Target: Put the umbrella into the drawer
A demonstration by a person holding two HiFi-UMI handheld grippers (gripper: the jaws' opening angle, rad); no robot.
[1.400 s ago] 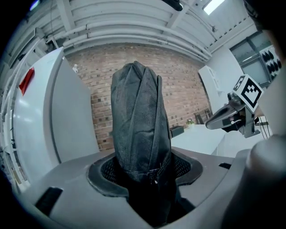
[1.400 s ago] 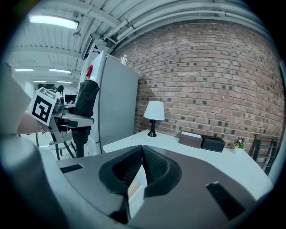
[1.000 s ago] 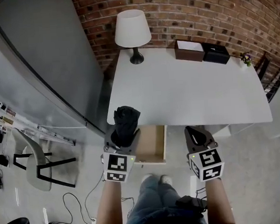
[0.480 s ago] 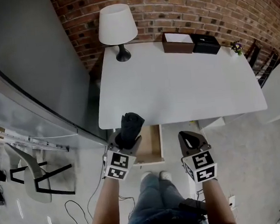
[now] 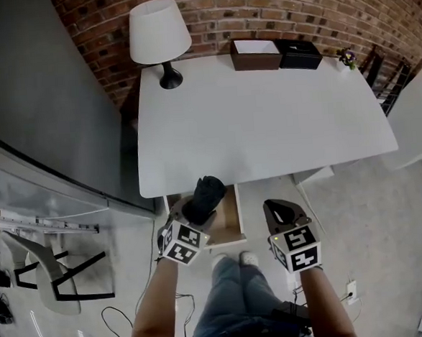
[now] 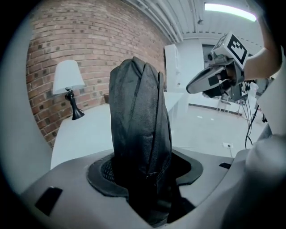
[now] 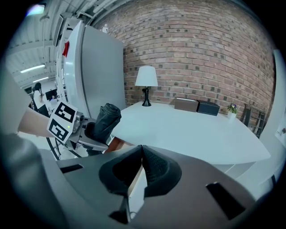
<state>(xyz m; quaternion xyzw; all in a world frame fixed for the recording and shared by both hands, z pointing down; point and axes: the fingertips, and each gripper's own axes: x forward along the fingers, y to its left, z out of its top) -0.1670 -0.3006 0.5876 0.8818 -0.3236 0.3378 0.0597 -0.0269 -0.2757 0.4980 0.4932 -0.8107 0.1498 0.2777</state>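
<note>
A folded black umbrella (image 5: 204, 195) sits in my left gripper (image 5: 196, 214), whose jaws are shut on its lower part. It slants forward over the open wooden drawer (image 5: 229, 215) under the white table's near edge. In the left gripper view the umbrella (image 6: 140, 129) rises between the jaws of the left gripper (image 6: 143, 167) and fills the middle. My right gripper (image 5: 280, 208) hovers to the right of the drawer, shut and empty. Its pads meet in the right gripper view, where the right gripper (image 7: 142, 154) faces the table and the umbrella (image 7: 106, 121) shows at the left.
The white table (image 5: 265, 117) carries a lamp (image 5: 160, 38), a brown box (image 5: 255, 53), a black box (image 5: 298, 53) and a small plant (image 5: 347, 57) along the brick wall. A tall grey cabinet (image 5: 33, 104) stands left, a chair (image 5: 48, 262) below it. The person's legs (image 5: 242, 299) stand before the drawer.
Both grippers have sunk lower. The left one has tipped forward, so the umbrella now leans over the open drawer instead of standing upright before the table edge.
</note>
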